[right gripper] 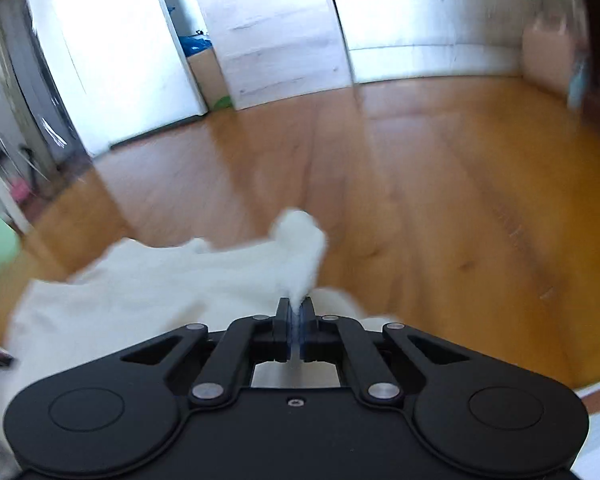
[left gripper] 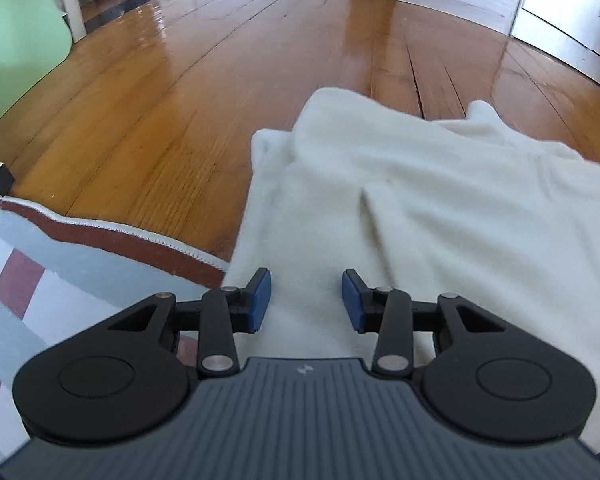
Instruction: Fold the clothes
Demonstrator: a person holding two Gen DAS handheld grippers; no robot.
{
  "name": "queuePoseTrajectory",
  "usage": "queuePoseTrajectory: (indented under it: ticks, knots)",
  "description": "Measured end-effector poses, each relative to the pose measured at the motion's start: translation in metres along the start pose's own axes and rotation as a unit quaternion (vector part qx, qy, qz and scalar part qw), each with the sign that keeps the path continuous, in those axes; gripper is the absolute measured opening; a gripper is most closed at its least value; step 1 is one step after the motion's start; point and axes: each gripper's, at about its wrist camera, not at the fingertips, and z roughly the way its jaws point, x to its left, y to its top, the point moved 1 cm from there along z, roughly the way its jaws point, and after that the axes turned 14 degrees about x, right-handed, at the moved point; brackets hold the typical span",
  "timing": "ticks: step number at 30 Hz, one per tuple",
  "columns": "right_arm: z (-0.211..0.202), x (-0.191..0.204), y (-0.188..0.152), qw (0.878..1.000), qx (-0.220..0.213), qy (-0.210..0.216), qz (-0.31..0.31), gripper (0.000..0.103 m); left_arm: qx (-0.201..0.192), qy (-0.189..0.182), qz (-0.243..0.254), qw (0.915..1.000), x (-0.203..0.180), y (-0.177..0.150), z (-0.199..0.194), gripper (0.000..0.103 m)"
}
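The right claw (right gripper: pixel 296 312) pinches a corner of the white cloth (left gripper: pixel 420 200) lying on the floor (left gripper: pixel 180 100). The left claw (left gripper: pixel 306 300) is open above it. The small pinch could slip if pulled hard.

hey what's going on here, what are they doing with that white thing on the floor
A person is folding a cream-white garment spread on a wooden floor, holding a two-finger gripper in each hand. The right gripper is shut on a bunched edge of the fabric, which pokes up between its pads. The left gripper hovers open over the near part of the cloth, gripping nothing. One edge of the garment lies beside a striped rug. No fold looks finished yet.
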Motion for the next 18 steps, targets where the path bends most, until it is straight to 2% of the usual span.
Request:
queuePoseTrajectory:
  ticks: [2,3,4,5,6,8,9,10,12,14,17,18]
  knots:
    - [0.019,-0.004,-0.001,0.998,0.042,-0.043,-0.003,0.004,0.004,0.046,0.006,0.9989,0.004,-0.001,0.002,0.050]
    - [0.025,-0.001,-0.002,0.997,0.051,-0.065,-0.006,0.005,0.005,0.055,0.001,0.9985,0.008,-0.001,0.001,0.052]
    - [0.031,0.002,-0.003,0.994,0.059,-0.087,-0.009,0.009,0.013,0.038,-0.019,0.9990,0.016,-0.005,-0.004,0.051]
    - [0.037,0.006,-0.005,0.992,0.068,-0.109,-0.012,0.022,0.021,0.020,-0.040,0.9988,0.024,-0.008,-0.010,0.051]
    - [0.036,0.010,-0.006,0.990,0.065,-0.127,-0.005,0.038,0.030,0.002,-0.061,0.9977,0.032,-0.011,-0.015,0.051]
    - [0.017,0.015,-0.011,0.987,0.035,-0.153,0.027,0.040,0.039,-0.080,-0.119,0.9889,0.054,-0.034,-0.031,0.052]
    - [0.002,0.017,-0.021,0.987,0.013,-0.158,0.039,0.040,0.042,-0.100,-0.149,0.9828,0.063,-0.045,-0.037,0.052]
    - [-0.012,0.019,-0.031,0.987,-0.004,-0.151,0.050,0.041,0.046,-0.114,-0.173,0.9771,0.070,-0.055,-0.039,0.052]
    - [-0.030,0.017,-0.048,0.992,-0.007,-0.097,0.075,0.040,0.055,-0.142,-0.221,0.9632,0.084,-0.075,-0.044,0.052]
    - [-0.044,0.015,-0.070,0.993,-0.001,-0.052,0.103,0.042,0.053,-0.137,-0.253,0.9562,0.094,-0.090,-0.050,0.056]
    - [-0.050,0.006,-0.107,0.983,0.027,0.010,0.180,0.045,0.054,-0.157,-0.270,0.9486,0.102,-0.101,-0.054,0.057]
    - [-0.049,0.002,-0.121,0.977,0.039,0.034,0.209,0.050,0.054,-0.169,-0.275,0.9448,0.103,-0.103,-0.055,0.057]
